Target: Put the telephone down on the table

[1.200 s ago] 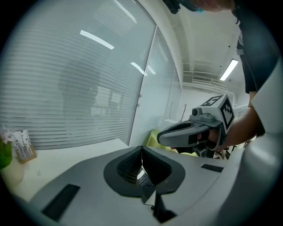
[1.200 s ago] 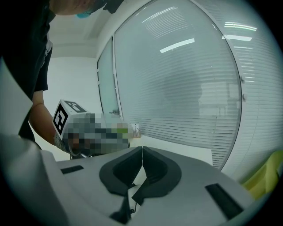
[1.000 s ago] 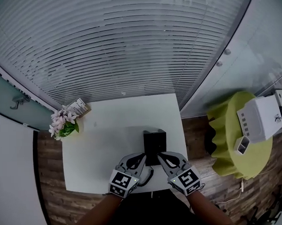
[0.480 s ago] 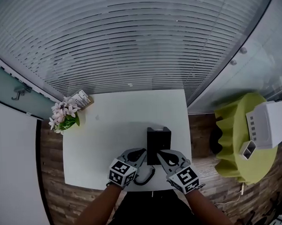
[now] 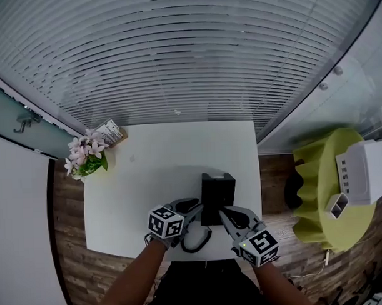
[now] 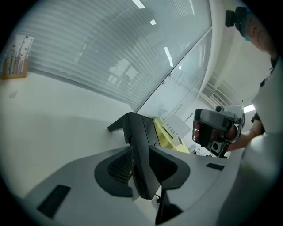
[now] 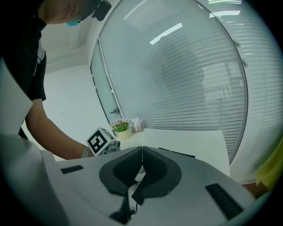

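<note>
The black telephone (image 5: 217, 189) rests on the white table (image 5: 154, 175) near its front right corner, and its cord (image 5: 196, 240) loops over the front edge. My left gripper (image 5: 196, 208) is at the telephone's near left side. In the left gripper view the dark body of the telephone (image 6: 139, 145) stands between the jaws of the left gripper (image 6: 140, 150), which are opening, the pads close beside it. My right gripper (image 5: 225, 214) is just right of the left one at the telephone's near edge. Seen along its own jaws, the right gripper (image 7: 142, 148) is shut, tips meeting.
A flower pot (image 5: 85, 164) and a small card stand (image 5: 112, 133) sit at the table's far left corner. To the right stands a round table with a yellow-green cloth (image 5: 314, 191) carrying a white box (image 5: 364, 171). A glass wall with blinds (image 5: 175, 55) runs behind.
My left gripper has turned so its marker cube faces up and has edged toward the telephone. The right gripper has drawn back slightly. The telephone stays on the table.
</note>
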Demonstrator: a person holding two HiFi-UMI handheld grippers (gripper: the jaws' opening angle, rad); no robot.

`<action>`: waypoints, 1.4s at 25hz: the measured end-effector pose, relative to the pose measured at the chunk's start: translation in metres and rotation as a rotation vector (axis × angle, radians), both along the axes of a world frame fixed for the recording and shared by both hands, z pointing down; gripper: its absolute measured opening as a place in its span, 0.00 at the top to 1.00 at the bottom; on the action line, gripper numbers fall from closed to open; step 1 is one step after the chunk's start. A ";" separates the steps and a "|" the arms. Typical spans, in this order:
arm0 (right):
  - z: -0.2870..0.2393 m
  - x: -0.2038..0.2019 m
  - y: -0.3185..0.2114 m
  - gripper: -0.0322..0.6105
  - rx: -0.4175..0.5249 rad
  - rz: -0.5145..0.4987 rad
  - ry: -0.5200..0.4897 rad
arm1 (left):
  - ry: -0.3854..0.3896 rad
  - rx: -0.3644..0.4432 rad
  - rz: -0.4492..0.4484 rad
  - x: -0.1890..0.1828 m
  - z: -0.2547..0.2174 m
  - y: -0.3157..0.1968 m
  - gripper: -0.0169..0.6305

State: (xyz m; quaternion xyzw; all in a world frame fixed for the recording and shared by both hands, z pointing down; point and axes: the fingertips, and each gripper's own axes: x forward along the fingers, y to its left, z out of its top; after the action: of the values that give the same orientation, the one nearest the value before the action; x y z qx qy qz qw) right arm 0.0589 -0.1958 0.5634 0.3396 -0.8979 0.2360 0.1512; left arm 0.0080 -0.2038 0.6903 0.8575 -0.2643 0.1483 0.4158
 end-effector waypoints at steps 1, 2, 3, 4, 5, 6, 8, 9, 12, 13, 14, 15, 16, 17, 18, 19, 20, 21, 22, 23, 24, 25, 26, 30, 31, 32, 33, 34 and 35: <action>0.000 0.002 0.001 0.92 -0.003 0.004 -0.002 | 0.012 -0.016 -0.003 0.001 0.003 -0.001 0.81; 0.001 0.003 0.002 0.92 -0.006 0.008 -0.002 | 0.024 -0.032 -0.001 0.002 0.005 -0.001 0.80; 0.001 0.004 0.002 0.91 -0.009 0.010 -0.002 | 0.033 -0.047 0.004 0.003 0.008 -0.001 0.79; 0.002 0.005 0.003 0.92 -0.012 0.011 -0.001 | 0.039 -0.061 0.010 0.004 0.011 -0.001 0.78; 0.004 0.006 0.004 0.92 -0.015 0.010 0.000 | 0.043 -0.073 0.015 0.006 0.013 -0.002 0.78; 0.005 0.006 0.005 0.92 -0.016 0.010 0.001 | 0.048 -0.082 0.018 0.007 0.015 -0.003 0.77; 0.006 0.006 0.007 0.92 -0.019 0.010 0.003 | 0.061 -0.097 0.020 0.010 0.018 -0.004 0.77; 0.007 0.007 0.007 0.91 -0.021 0.010 0.004 | 0.067 -0.103 0.020 0.012 0.019 -0.004 0.77; 0.011 0.009 0.007 0.91 -0.026 0.014 0.011 | 0.078 -0.112 0.029 0.016 0.021 -0.007 0.77; 0.011 0.009 0.007 0.91 -0.027 0.015 0.013 | 0.084 -0.115 0.032 0.017 0.022 -0.008 0.77; 0.012 0.009 0.008 0.91 -0.029 0.015 0.014 | 0.091 -0.120 0.033 0.018 0.022 -0.008 0.77; 0.012 0.010 0.009 0.91 -0.032 0.015 0.014 | 0.096 -0.124 0.033 0.019 0.022 -0.008 0.77; 0.013 0.011 0.009 0.92 -0.034 0.016 0.014 | 0.102 -0.129 0.033 0.019 0.022 -0.007 0.77; 0.012 0.011 0.009 0.91 -0.034 0.017 0.014 | 0.108 -0.135 0.032 0.019 0.022 -0.006 0.78; 0.011 0.012 0.009 0.91 -0.032 0.018 0.014 | 0.114 -0.140 0.032 0.019 0.021 -0.006 0.80; 0.010 0.013 0.009 0.92 -0.031 0.019 0.014 | 0.118 -0.141 0.031 0.019 0.017 -0.008 0.81; 0.010 0.014 0.009 0.91 -0.030 0.020 0.016 | 0.120 -0.139 0.030 0.020 0.013 -0.009 0.81; 0.009 0.015 0.009 0.91 -0.030 0.020 0.017 | 0.122 -0.136 0.029 0.020 0.010 -0.011 0.81; 0.009 0.016 0.009 0.92 -0.031 0.019 0.018 | 0.124 -0.135 0.027 0.020 0.008 -0.011 0.82; 0.009 0.017 0.009 0.92 -0.031 0.019 0.019 | 0.126 -0.135 0.026 0.021 0.007 -0.011 0.82; 0.009 0.018 0.009 0.91 -0.031 0.019 0.019 | 0.127 -0.135 0.025 0.020 0.006 -0.011 0.83; 0.009 0.018 0.010 0.91 -0.030 0.019 0.018 | 0.127 -0.137 0.023 0.020 0.006 -0.011 0.83; 0.008 0.018 0.010 0.91 -0.028 0.019 0.018 | 0.128 -0.141 0.020 0.020 0.006 -0.010 0.84; 0.009 0.020 0.012 0.91 -0.026 0.020 0.020 | 0.131 -0.133 0.030 0.022 0.002 -0.003 0.85; 0.009 0.020 0.013 0.92 -0.028 0.022 0.019 | 0.130 -0.123 0.037 0.023 -0.003 -0.003 0.85; 0.008 0.021 0.014 0.91 -0.031 0.023 0.016 | 0.128 -0.115 0.042 0.025 -0.007 -0.004 0.85; 0.008 0.021 0.015 0.91 -0.033 0.023 0.014 | 0.126 -0.108 0.046 0.026 -0.012 -0.004 0.85; 0.007 0.021 0.017 0.91 -0.032 0.021 0.013 | 0.124 -0.102 0.047 0.027 -0.017 -0.004 0.85; 0.005 0.021 0.018 0.92 -0.031 0.018 0.012 | 0.123 -0.098 0.047 0.027 -0.021 -0.004 0.85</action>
State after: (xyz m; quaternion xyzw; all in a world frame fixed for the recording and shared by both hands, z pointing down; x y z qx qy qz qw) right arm 0.0801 -0.1773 0.5686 0.3467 -0.8901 0.2492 0.1595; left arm 0.0354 -0.2080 0.6698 0.8494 -0.2108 0.1180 0.4693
